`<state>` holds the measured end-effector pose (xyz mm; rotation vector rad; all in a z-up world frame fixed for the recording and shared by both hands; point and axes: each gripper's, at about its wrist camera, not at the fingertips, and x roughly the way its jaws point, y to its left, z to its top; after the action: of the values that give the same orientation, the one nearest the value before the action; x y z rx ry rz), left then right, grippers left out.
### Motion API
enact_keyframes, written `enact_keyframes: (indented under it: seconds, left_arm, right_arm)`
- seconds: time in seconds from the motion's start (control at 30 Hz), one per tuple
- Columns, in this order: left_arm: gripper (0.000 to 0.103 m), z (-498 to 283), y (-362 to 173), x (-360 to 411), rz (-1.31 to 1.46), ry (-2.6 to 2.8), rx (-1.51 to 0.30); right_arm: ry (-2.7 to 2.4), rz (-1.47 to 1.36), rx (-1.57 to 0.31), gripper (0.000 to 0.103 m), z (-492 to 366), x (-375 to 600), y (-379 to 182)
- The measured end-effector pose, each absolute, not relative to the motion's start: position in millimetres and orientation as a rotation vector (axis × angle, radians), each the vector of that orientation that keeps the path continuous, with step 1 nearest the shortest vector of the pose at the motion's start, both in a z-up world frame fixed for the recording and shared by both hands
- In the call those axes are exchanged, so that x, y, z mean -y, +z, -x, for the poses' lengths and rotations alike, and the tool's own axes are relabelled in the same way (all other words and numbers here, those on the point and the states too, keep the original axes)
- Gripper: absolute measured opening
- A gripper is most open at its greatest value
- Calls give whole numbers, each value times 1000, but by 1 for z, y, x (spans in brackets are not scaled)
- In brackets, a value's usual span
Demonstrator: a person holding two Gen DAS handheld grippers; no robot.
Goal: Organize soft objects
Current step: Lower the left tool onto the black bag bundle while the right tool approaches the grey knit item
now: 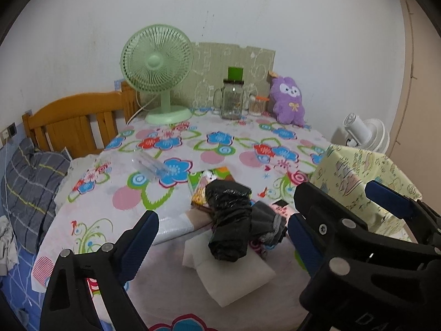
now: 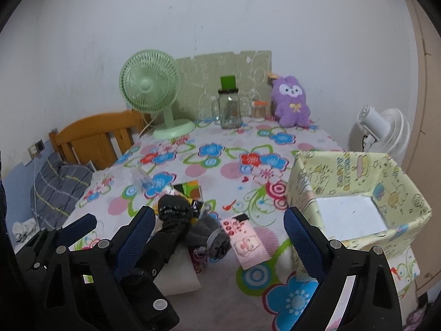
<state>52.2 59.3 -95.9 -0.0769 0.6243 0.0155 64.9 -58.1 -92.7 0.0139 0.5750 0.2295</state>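
Observation:
A small heap lies near the front of the flowered tablecloth (image 1: 171,207): a black plastic roll (image 1: 230,220) (image 2: 173,215), a grey sock-like bundle (image 1: 268,220) (image 2: 212,234), a white folded pad (image 1: 228,273) (image 2: 179,273) and a pink patterned packet (image 2: 245,237). My left gripper (image 1: 222,216) stands open around the roll, its pads clear of it. My right gripper (image 2: 219,212) is open just to its right, with the grey bundle and pink packet between its fingers, untouched. A purple plush (image 1: 288,100) (image 2: 292,102) sits at the back. A yellow fabric box (image 2: 358,190) (image 1: 358,171) stands right.
At the back stand a green fan (image 1: 157,69), a glass jar (image 1: 231,99) and a small swab jar (image 1: 257,104). A colourful snack packet (image 1: 209,184) and clear plastic (image 1: 150,164) lie mid-table. A wooden headboard (image 1: 74,118) and grey pillow (image 1: 30,179) are left, a white fan (image 2: 383,129) right.

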Motion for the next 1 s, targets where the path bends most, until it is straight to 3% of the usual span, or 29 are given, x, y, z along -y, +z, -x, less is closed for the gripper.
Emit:
enact_keyframes:
  seconds: [0.17,0.27,0.53,0.7,0.77,1.0]
  left_arm:
    - [92,-60,-108,-61,76,12,-653]
    - [90,-68,-116,-62,67,12,-673]
    - [83,-82,-127,-61,73,-12,-704]
    - [67,-91,-136,-59,80,-23,-730]
    - [43,-94,-140,-60,88,-5,-745]
    - [38,-92,-141,-61,73,30,-735]
  right_arm:
    - [234,-5,-605,93,-72,52,-104]
    - [243,0,-636,85,-79,47,-111]
    - [236,-8,-691,83,-96,43,-127]
    - [222,-15,-725,83,-107,46,-135]
    - [219,-16,-740,83,-110,46,-138]
    - [237,-15,-768,83,-122,41,-145]
